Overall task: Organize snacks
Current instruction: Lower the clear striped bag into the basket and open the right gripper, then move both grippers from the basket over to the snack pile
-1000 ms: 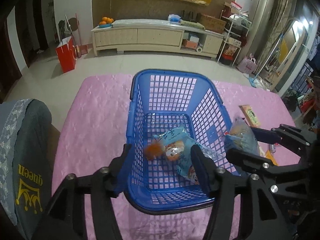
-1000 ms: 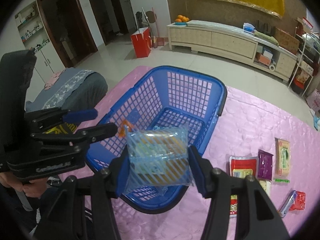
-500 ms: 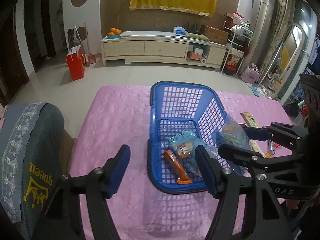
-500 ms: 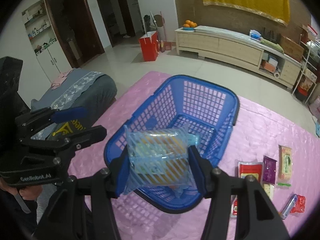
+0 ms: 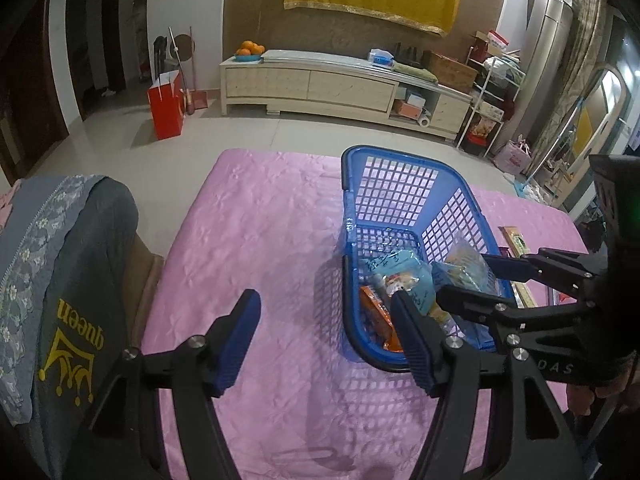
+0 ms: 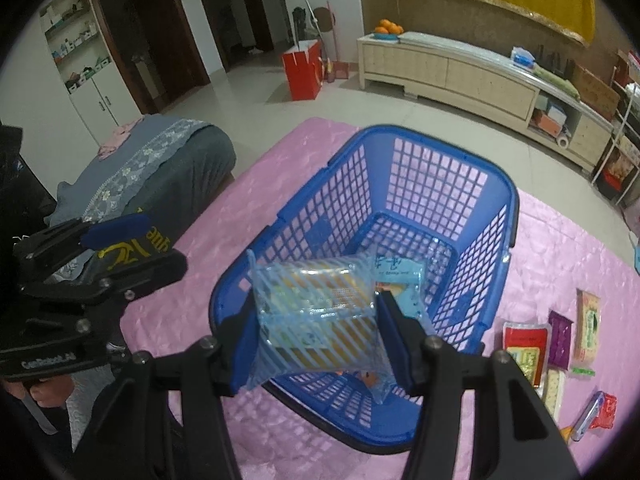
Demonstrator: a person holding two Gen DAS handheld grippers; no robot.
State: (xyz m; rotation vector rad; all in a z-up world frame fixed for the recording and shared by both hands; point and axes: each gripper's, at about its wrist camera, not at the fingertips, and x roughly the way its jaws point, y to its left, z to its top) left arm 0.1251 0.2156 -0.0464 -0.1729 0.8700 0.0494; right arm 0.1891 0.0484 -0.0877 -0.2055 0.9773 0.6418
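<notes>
A blue plastic basket (image 5: 404,176) (image 6: 440,160) stands on the pink tablecloth. Inside lie a light blue snack bag (image 5: 404,276) and an orange packet (image 5: 374,312). My right gripper (image 6: 316,340) is shut on a clear blue-striped snack bag (image 6: 316,312) and holds it over the basket's near end; it also shows in the left wrist view (image 5: 460,270). My left gripper (image 5: 326,340) is open and empty, left of the basket's near corner, above the cloth.
Several loose snack packets (image 6: 560,340) lie on the cloth right of the basket. A chair with a grey "queen" cover (image 5: 60,280) stands at the table's left edge. A long cabinet (image 5: 340,88) and a red bag (image 5: 166,104) stand far off.
My left gripper has let go of the basket's near rim, and drawn back and left. My right gripper still holds the striped bag, now further over the basket.
</notes>
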